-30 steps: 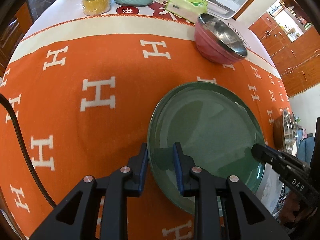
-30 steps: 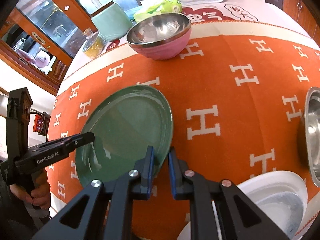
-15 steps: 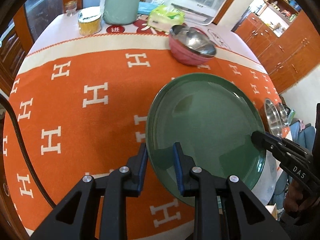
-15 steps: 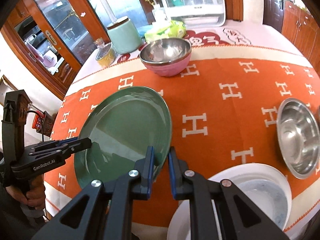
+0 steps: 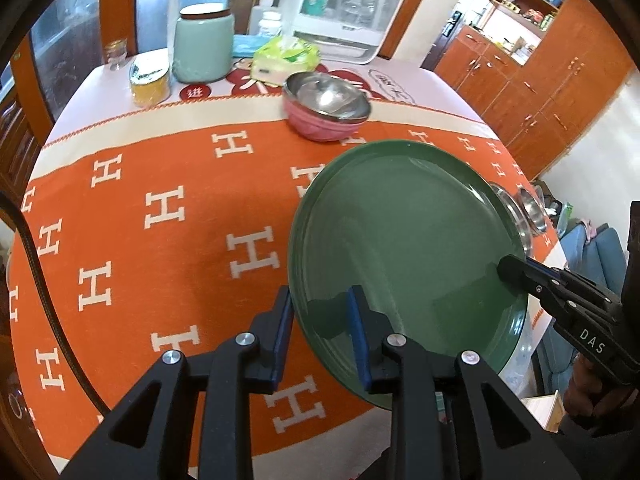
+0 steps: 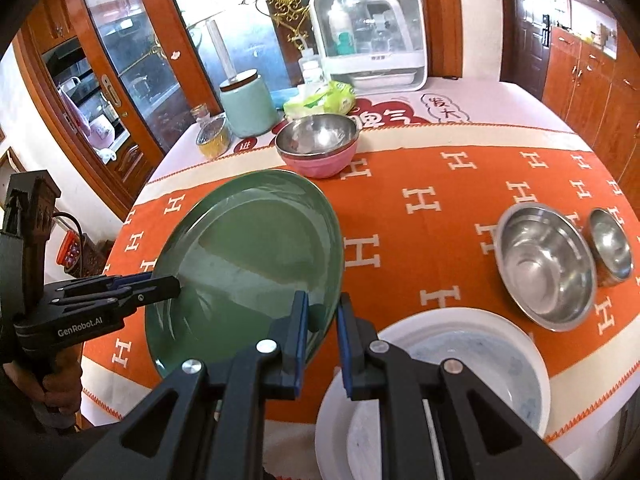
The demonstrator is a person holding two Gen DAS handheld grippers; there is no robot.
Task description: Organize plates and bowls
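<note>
Both grippers hold a large green plate (image 5: 404,248) lifted above the orange cloth. My left gripper (image 5: 320,320) is shut on its left rim, and my right gripper (image 6: 322,328) is shut on its right rim; the plate (image 6: 248,256) tilts. A white plate (image 6: 460,384) lies on the table just under and right of the right gripper. A pink bowl with a steel inside (image 6: 316,144) stands further back. A large steel bowl (image 6: 544,264) and a small steel bowl (image 6: 610,244) sit at the right.
At the table's back stand a mint jar (image 5: 204,48), a yellow tin (image 5: 150,80), a small glass jar (image 5: 116,54), a green wipes pack (image 5: 286,58) and a white dish cabinet (image 6: 368,44). Wooden cupboards (image 5: 540,92) line the right.
Both grippers have raised the green plate off the cloth and pulled it up and back. More of the table, the white plate and the steel bowls have come into view.
</note>
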